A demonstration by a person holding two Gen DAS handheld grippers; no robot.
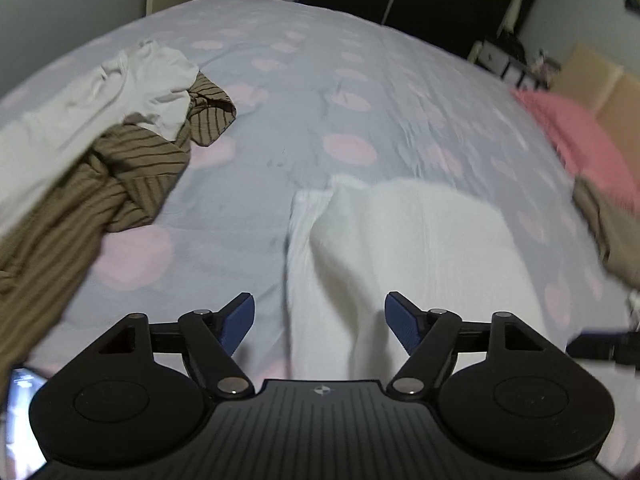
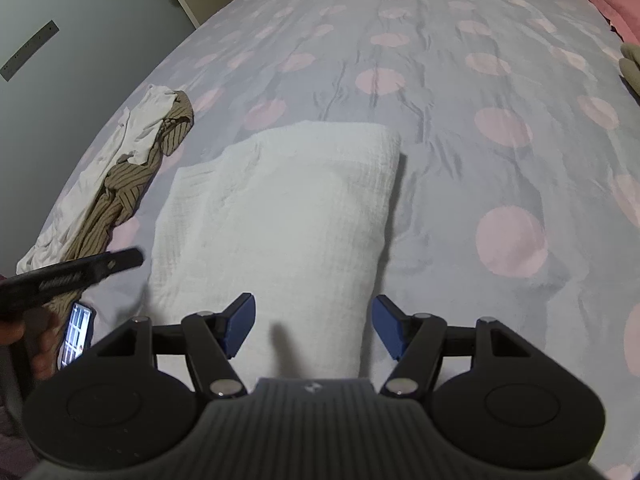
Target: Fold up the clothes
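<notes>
A folded white cloth [image 1: 400, 260] lies flat on the bed, a neat rectangle in the right wrist view [image 2: 288, 208]. My left gripper [image 1: 320, 308] hovers over its near left edge, blue pads wide apart and touching nothing. My right gripper [image 2: 314, 312] is open above the cloth's near end, which lies between and below its fingers without being pinched. At the left of the right wrist view, a black finger [image 2: 116, 260] of the left tool pokes in. A brown striped garment [image 1: 120, 184] tangled with a white one [image 1: 132, 84] is heaped at the left.
The bed sheet [image 2: 460, 92] is grey-blue with pink dots. A pink pillow [image 1: 580, 136] and an olive item [image 1: 612, 232] lie at the right edge. A lit phone [image 2: 76, 336] and a hand [image 2: 40, 344] sit at the near left. Walls and dark furniture stand beyond the bed.
</notes>
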